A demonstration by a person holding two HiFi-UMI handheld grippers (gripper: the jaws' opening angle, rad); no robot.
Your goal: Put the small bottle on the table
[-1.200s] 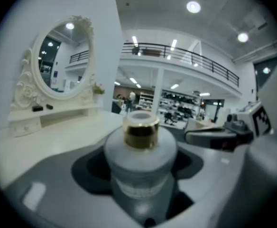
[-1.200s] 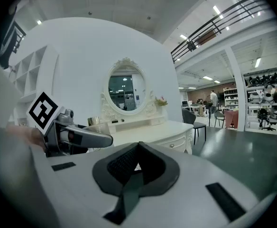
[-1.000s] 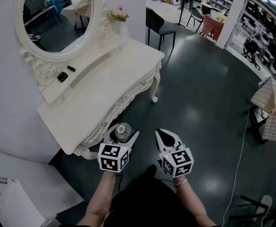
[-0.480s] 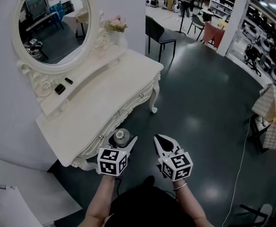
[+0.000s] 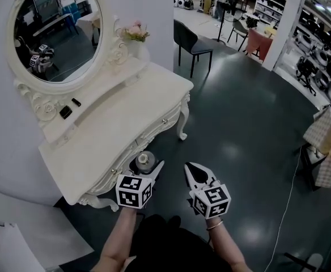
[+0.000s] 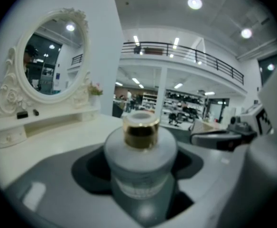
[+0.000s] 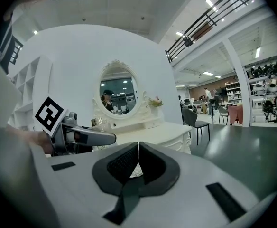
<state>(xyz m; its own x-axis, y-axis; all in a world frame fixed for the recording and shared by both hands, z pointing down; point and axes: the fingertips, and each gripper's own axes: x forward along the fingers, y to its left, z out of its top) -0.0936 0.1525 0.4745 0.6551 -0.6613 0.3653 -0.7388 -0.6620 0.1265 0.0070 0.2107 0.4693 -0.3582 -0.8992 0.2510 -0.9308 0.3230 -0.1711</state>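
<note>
A small frosted bottle (image 5: 145,161) with a gold cap stands upright between the jaws of my left gripper (image 5: 147,166), which is shut on it. In the left gripper view the small bottle (image 6: 140,163) fills the middle, gold cap on top. It hangs just off the front edge of the white dressing table (image 5: 120,126). My right gripper (image 5: 195,173) is beside it to the right, shut and holding nothing; in the right gripper view its jaws (image 7: 137,161) meet, and the left gripper (image 7: 77,136) shows at the left.
An oval mirror (image 5: 55,30) stands on the table's raised shelf, with a small flower vase (image 5: 136,38) at the shelf's far end and two dark items (image 5: 66,111) on it. A dark chair (image 5: 191,41) is behind the table. A cable (image 5: 287,194) runs over the dark floor at right.
The table has slid left and nearer in the head view as I step closer. Both grippers keep their pose, the bottle still held in the left.
</note>
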